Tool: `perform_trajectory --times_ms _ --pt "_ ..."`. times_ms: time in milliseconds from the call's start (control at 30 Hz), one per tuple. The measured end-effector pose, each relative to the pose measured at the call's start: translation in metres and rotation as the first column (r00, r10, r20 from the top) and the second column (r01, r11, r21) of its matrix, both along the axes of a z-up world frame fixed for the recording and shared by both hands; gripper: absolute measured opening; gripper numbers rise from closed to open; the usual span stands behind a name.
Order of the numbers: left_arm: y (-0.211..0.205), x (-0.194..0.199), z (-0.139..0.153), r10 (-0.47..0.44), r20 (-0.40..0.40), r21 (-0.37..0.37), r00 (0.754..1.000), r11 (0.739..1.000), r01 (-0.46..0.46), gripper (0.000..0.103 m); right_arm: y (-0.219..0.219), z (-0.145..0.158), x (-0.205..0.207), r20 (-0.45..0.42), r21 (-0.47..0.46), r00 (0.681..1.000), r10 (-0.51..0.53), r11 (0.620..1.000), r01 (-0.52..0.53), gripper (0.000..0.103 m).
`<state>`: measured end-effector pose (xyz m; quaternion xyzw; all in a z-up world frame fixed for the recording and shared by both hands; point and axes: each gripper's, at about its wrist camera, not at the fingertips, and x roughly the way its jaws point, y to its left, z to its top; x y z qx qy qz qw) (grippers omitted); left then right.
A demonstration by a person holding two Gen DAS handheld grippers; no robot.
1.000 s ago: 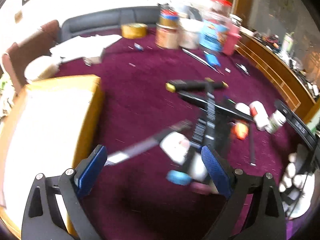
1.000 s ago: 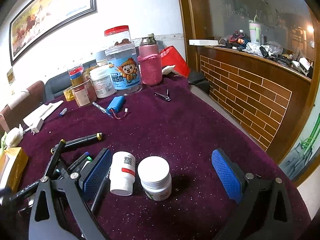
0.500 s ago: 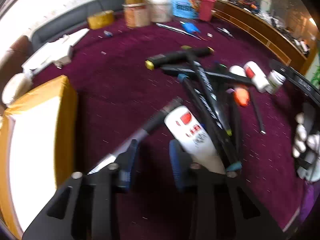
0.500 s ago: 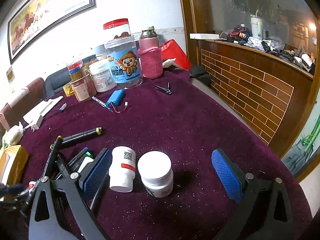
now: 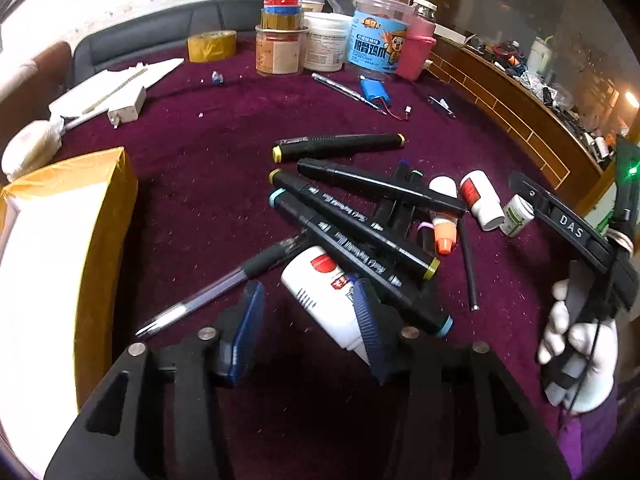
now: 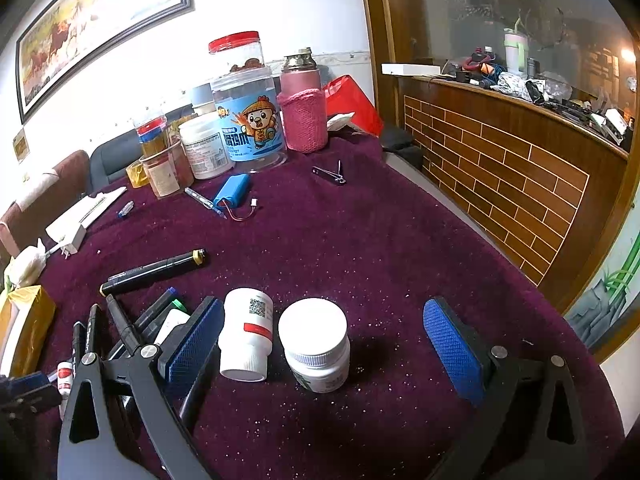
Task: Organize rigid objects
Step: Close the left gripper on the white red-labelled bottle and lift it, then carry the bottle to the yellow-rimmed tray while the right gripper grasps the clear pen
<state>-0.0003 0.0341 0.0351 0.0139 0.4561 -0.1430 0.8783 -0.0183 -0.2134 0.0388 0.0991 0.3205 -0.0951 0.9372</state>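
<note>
A pile of black markers (image 5: 360, 224) lies mid-table on the purple cloth. A white tube with a red label (image 5: 320, 292) lies under them, its near end behind my left gripper's right finger. A clear pen with a black grip (image 5: 224, 284) lies to its left. My left gripper (image 5: 308, 320) is open and empty, just above the cloth. My right gripper (image 6: 320, 344) is wide open around two white pill bottles: one lying down (image 6: 246, 332), one upright (image 6: 314, 344). They also show in the left wrist view (image 5: 480, 200).
A yellow-sided box (image 5: 52, 260) stands at the left. Jars and tubs (image 5: 372, 40), tape roll (image 5: 212, 46), a blue battery pack (image 5: 374, 92), nail clippers (image 6: 330, 174) and a white charger (image 5: 128, 110) sit at the back. A brick-pattern counter (image 6: 520, 168) borders the right.
My left gripper narrowed, then opened partway again, and moved in over the white tube and pen. My right gripper stays wide open around the two bottles.
</note>
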Motion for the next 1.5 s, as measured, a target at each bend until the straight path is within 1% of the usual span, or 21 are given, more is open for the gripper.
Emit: perform_trajectory --times_ms 167,267,333,400,433,500,567,700,767,867,967,1000,1033,1100,1133,1200,1267,1300,1367,1400,1500 --pt "-0.004 -0.005 0.000 0.010 -0.026 -0.003 1.000 1.000 -0.010 0.044 -0.001 0.000 0.000 -0.003 0.004 1.000 -0.001 1.000 0.001 0.098" --pt "-0.007 -0.002 -0.009 0.015 -0.063 -0.029 0.998 0.999 -0.017 0.045 0.000 0.000 0.000 -0.005 -0.001 1.000 0.001 1.000 -0.001 0.098" --pt "-0.013 0.001 -0.019 0.016 -0.103 -0.024 0.995 1.000 -0.019 0.044 0.000 -0.001 0.000 -0.006 -0.006 1.000 0.003 1.000 -0.003 0.098" --pt "-0.021 -0.001 -0.021 0.009 -0.061 0.021 0.998 1.000 -0.008 0.041 0.000 -0.001 0.000 -0.006 -0.005 1.000 0.002 1.000 -0.002 0.098" --pt "-0.023 -0.002 -0.022 0.006 -0.044 0.037 0.999 0.999 -0.005 0.034 0.000 -0.001 0.000 -0.008 -0.003 1.000 0.001 1.000 -0.001 0.098" --pt "-0.017 -0.004 -0.021 -0.004 -0.058 -0.030 0.998 1.000 0.003 0.031 -0.001 -0.001 0.001 -0.011 0.004 1.000 0.000 1.000 0.000 0.098" --pt "-0.008 -0.007 -0.018 0.006 -0.059 -0.081 0.998 0.997 -0.011 0.030 -0.001 -0.002 0.002 -0.015 0.007 1.000 0.000 1.000 0.000 0.098" --pt "0.023 -0.032 0.004 0.040 0.015 -0.196 0.999 0.980 -0.037 0.030 0.000 -0.003 0.004 -0.021 0.006 1.000 0.002 1.000 -0.002 0.098" --pt "0.037 -0.044 0.014 0.056 0.038 -0.237 0.998 0.971 -0.046 0.030 -0.001 -0.003 0.004 -0.024 0.010 1.000 0.001 1.000 -0.001 0.098" --pt "0.065 -0.069 0.030 0.087 0.071 -0.310 0.994 0.949 -0.061 0.030 -0.005 -0.005 0.004 -0.029 0.030 1.000 -0.010 0.999 0.011 0.098" --pt "0.084 -0.084 0.041 0.111 0.095 -0.335 0.989 0.939 -0.073 0.031 -0.008 -0.007 0.008 -0.068 0.049 0.998 -0.003 0.999 0.006 0.096" --pt "0.092 -0.091 0.045 0.120 0.108 -0.338 0.987 0.938 -0.077 0.031 -0.006 -0.005 0.006 -0.085 0.044 0.996 -0.002 0.999 0.006 0.087" --pt "0.099 -0.096 0.048 0.130 0.122 -0.340 0.984 0.937 -0.082 0.030 -0.002 0.001 0.001 -0.086 0.060 0.996 0.019 0.998 -0.014 0.083" --pt "0.111 -0.104 0.051 0.150 0.143 -0.347 0.978 0.933 -0.092 0.027 0.014 0.018 -0.011 -0.057 0.110 0.993 0.101 0.989 -0.095 0.083" --pt "0.117 -0.107 0.051 0.158 0.148 -0.355 0.976 0.930 -0.097 0.027 0.028 0.026 -0.016 -0.045 0.122 0.987 0.155 0.981 -0.149 0.083" --pt "0.124 -0.111 0.050 0.163 0.148 -0.374 0.976 0.922 -0.097 0.027 0.064 0.037 -0.019 -0.042 0.160 0.950 0.311 0.940 -0.300 0.084" --pt "0.129 -0.114 0.049 0.166 0.156 -0.385 0.974 0.918 -0.094 0.027 0.101 0.036 -0.016 -0.063 0.240 0.886 0.459 0.869 -0.433 0.083" --pt "0.132 -0.115 0.048 0.168 0.160 -0.386 0.973 0.918 -0.095 0.027 0.124 0.031 -0.013 -0.081 0.303 0.840 0.537 0.816 -0.493 0.083" --pt "0.137 -0.117 0.045 0.174 0.156 -0.396 0.972 0.913 -0.100 0.027 0.155 0.020 -0.008 -0.114 0.380 0.782 0.613 0.754 -0.536 0.083" --pt "0.140 -0.117 0.043 0.175 0.151 -0.405 0.973 0.909 -0.101 0.027 0.173 0.013 -0.004 -0.142 0.401 0.764 0.630 0.742 -0.537 0.083" --pt "0.153 -0.124 0.041 0.179 0.151 -0.423 0.972 0.901 -0.100 0.027 0.210 -0.002 0.012 -0.219 0.375 0.766 0.604 0.777 -0.506 0.081"
